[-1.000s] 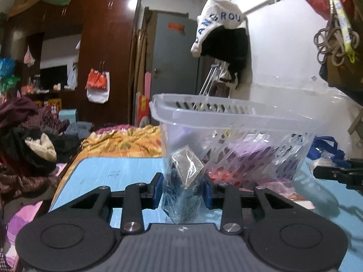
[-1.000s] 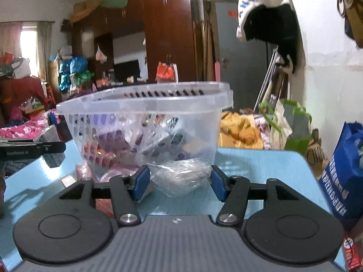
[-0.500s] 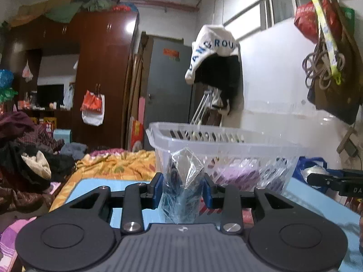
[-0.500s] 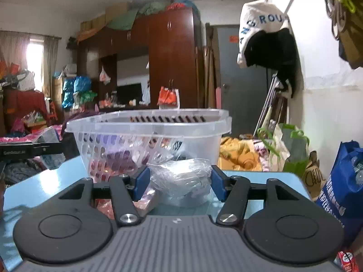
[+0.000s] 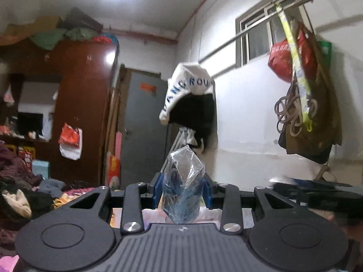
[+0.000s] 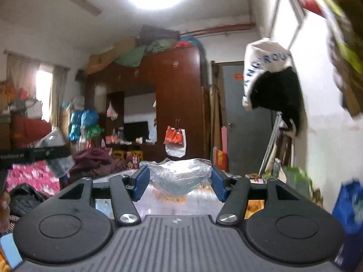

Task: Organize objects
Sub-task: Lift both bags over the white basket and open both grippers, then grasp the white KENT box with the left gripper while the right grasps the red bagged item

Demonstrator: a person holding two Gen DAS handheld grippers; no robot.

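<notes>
My left gripper point(image 5: 182, 189) is shut on a small clear plastic packet with a dark blue item inside point(image 5: 182, 195), held upright in the air. My right gripper point(image 6: 180, 182) is shut on a crumpled clear plastic packet point(image 6: 180, 178), also held high. The clear basket shows only as a glimpse of its rim and contents below the right gripper's fingers point(image 6: 172, 201). The right gripper shows in the left wrist view as a dark bar point(image 5: 317, 191) at the right. The left gripper shows in the right wrist view point(image 6: 34, 155) at the left.
A dark wooden wardrobe point(image 6: 179, 104) and grey door point(image 5: 143, 124) stand at the back. A white and black garment point(image 5: 190, 99) and bags point(image 5: 304, 95) hang on the right wall. Piled clothes point(image 5: 20, 192) lie at the left. A blue bag point(image 6: 349, 206) sits at the right.
Both grippers have risen well above the basket with their packets still held. The table and basket have dropped out of view; the ceiling and its light now show.
</notes>
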